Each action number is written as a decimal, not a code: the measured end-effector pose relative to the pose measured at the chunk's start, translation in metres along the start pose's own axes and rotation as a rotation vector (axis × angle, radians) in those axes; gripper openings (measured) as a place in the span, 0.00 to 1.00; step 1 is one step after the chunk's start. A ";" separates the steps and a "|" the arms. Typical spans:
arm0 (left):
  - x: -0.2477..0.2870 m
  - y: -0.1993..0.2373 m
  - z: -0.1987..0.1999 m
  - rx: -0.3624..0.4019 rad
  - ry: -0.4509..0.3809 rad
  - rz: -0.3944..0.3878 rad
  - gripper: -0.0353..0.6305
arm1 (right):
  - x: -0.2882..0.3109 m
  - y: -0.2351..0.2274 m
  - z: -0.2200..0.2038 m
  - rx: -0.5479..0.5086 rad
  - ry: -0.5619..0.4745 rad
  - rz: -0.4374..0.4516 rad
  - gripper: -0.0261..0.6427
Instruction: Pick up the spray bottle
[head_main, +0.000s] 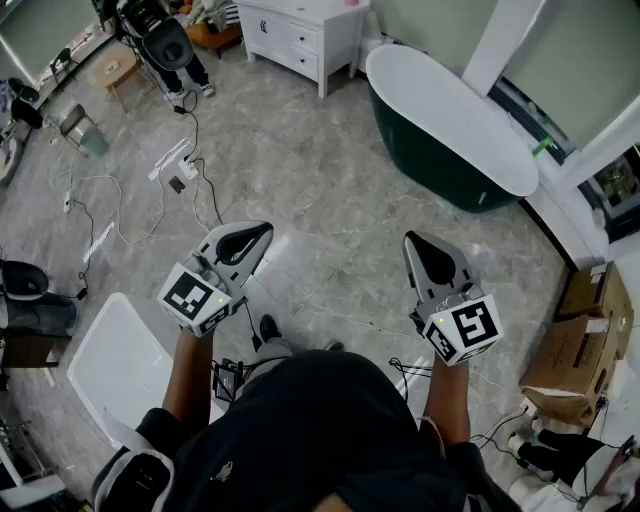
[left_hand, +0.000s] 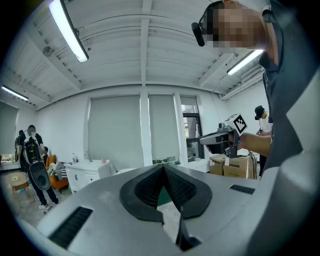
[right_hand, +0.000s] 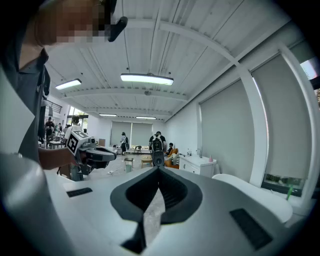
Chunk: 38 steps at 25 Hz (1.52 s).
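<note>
No spray bottle shows plainly. A small green object (head_main: 543, 146) stands on the window ledge behind the bathtub and shows again as the green object (right_hand: 288, 191) in the right gripper view; it is too small to tell what it is. My left gripper (head_main: 262, 232) is held level over the floor with its jaws shut and nothing between them, as the left gripper (left_hand: 163, 168) view confirms. My right gripper (head_main: 412, 241) is beside it, tilted slightly down, and the right gripper (right_hand: 159, 170) is likewise shut and empty. Both point toward the tub side of the room.
A dark green bathtub (head_main: 450, 125) with a white rim stands ahead right. A white dresser (head_main: 300, 35) is at the far wall. Cables and a power strip (head_main: 178, 170) lie on the floor to the left. Cardboard boxes (head_main: 585, 350) sit at the right, a white panel (head_main: 115, 365) near left.
</note>
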<state>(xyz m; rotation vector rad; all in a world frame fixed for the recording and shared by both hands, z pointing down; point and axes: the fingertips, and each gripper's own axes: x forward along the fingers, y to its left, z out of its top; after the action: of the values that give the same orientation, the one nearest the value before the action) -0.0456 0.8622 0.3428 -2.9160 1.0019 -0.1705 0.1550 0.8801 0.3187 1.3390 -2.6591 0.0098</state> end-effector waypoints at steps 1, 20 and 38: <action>0.002 -0.001 -0.001 -0.001 0.001 -0.002 0.06 | 0.000 -0.002 -0.001 -0.002 0.002 -0.001 0.05; 0.024 -0.010 -0.005 -0.004 0.016 -0.013 0.06 | 0.000 -0.017 -0.008 -0.066 0.007 -0.003 0.05; -0.005 0.087 -0.010 -0.023 -0.026 -0.060 0.06 | 0.079 0.001 0.020 -0.063 0.029 -0.108 0.05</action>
<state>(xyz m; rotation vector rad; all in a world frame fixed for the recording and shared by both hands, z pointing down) -0.1036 0.7959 0.3445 -2.9628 0.9197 -0.1238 0.1052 0.8166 0.3109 1.4483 -2.5379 -0.0661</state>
